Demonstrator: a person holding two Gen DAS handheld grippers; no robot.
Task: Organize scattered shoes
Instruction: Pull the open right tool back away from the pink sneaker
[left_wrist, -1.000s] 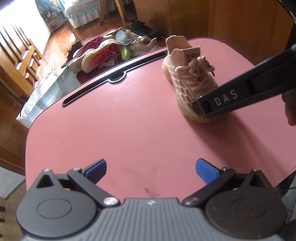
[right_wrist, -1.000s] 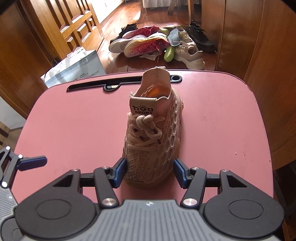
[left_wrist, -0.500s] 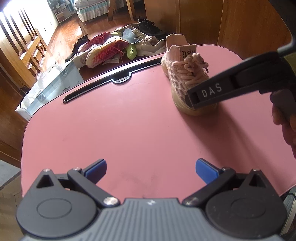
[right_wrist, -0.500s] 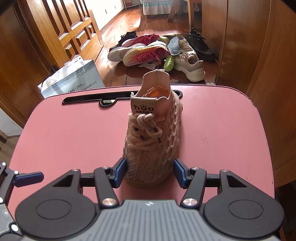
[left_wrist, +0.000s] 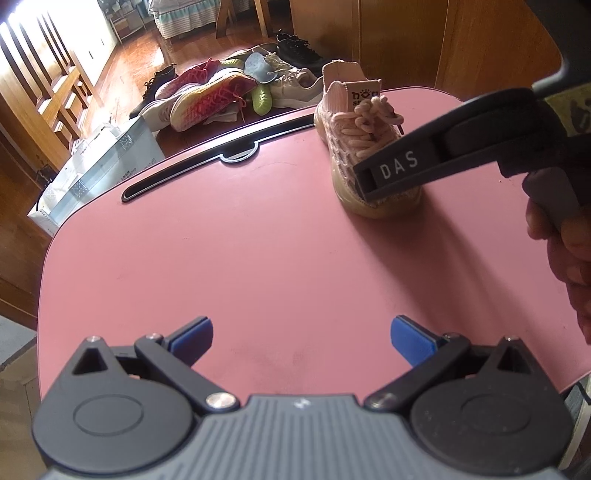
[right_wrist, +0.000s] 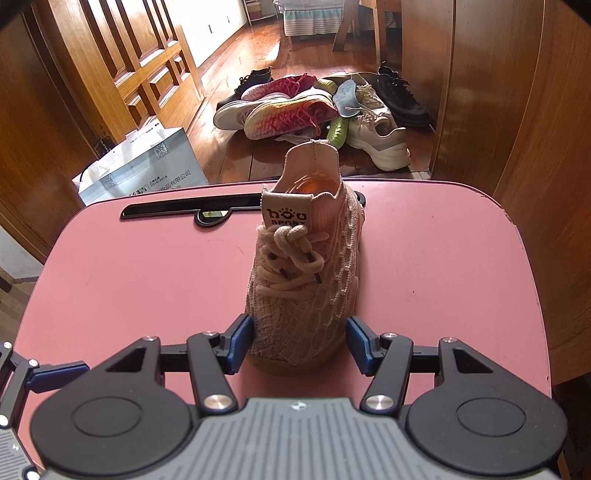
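Note:
A pale pink knit shoe (right_wrist: 295, 280) with beige laces stands upright on the pink table (right_wrist: 129, 277), heel toward the far edge. My right gripper (right_wrist: 299, 343) is closed around its toe, blue pads against both sides. In the left wrist view the same shoe (left_wrist: 354, 129) sits at the table's far right, partly behind the right gripper's dark finger (left_wrist: 399, 171). My left gripper (left_wrist: 301, 339) hangs open over the bare near part of the table (left_wrist: 258, 240), holding nothing. Its blue fingertip (right_wrist: 55, 376) shows at the right wrist view's lower left.
A pile of several shoes (right_wrist: 295, 114), red, white, black and beige, lies on the wooden floor beyond the table. A white bag (right_wrist: 147, 166) stands by the table's far left corner. Wooden cabinet panels (right_wrist: 535, 147) rise on the right. A person's hand (left_wrist: 569, 258) holds the right gripper.
Both views have tipped up slightly, showing more of the floor and the shoe pile. The pink shoe keeps its place on the table between the right gripper's pads.

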